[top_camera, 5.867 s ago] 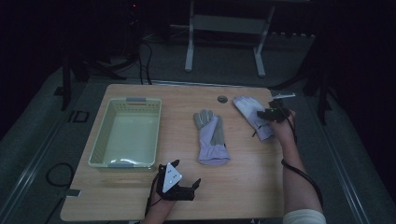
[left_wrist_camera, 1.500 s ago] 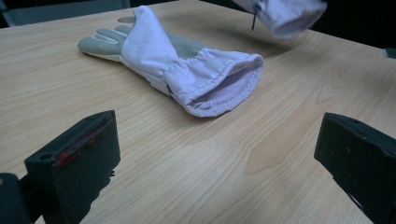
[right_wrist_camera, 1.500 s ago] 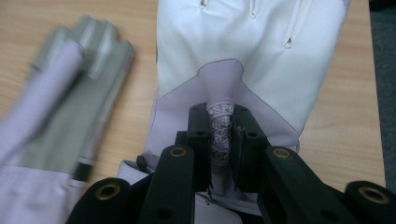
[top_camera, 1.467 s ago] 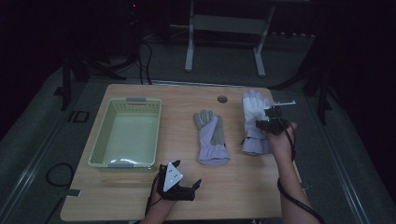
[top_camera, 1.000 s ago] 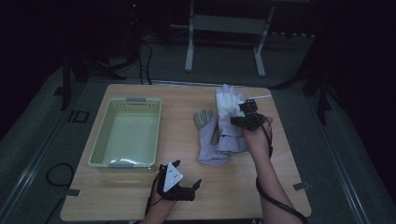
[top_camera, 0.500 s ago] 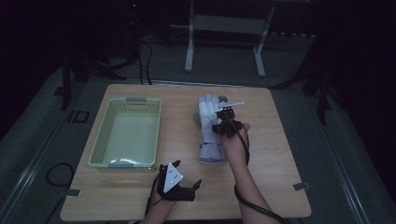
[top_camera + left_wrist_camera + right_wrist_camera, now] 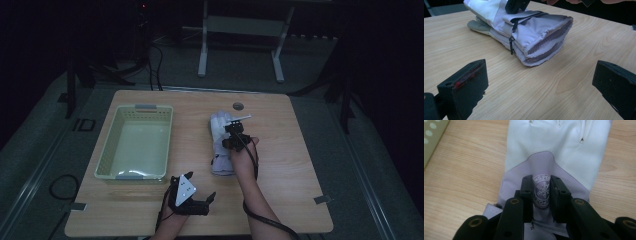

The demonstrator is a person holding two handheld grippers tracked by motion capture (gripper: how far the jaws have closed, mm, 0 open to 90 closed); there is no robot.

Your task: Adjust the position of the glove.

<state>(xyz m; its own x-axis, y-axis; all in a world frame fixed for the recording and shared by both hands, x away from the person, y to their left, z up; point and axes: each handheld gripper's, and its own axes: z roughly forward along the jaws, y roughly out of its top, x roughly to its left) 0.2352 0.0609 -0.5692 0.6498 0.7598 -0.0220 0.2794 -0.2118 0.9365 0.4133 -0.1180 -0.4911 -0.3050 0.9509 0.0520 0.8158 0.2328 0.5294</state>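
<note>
My right gripper (image 7: 541, 195) pinches the top glove (image 7: 556, 147), its jaws just easing apart; glove runs lengthwise ahead, stacked on the lower glove (image 7: 524, 53). Left gripper (image 7: 539, 90) gapes idle.

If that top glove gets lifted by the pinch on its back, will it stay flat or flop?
Likely flop: the top glove is soft padded fabric, bunched at the badge between the right hand-held gripper jaws. Probably light for its bulk. It may drag or slide off the lower glove, since it just rests there.
</note>
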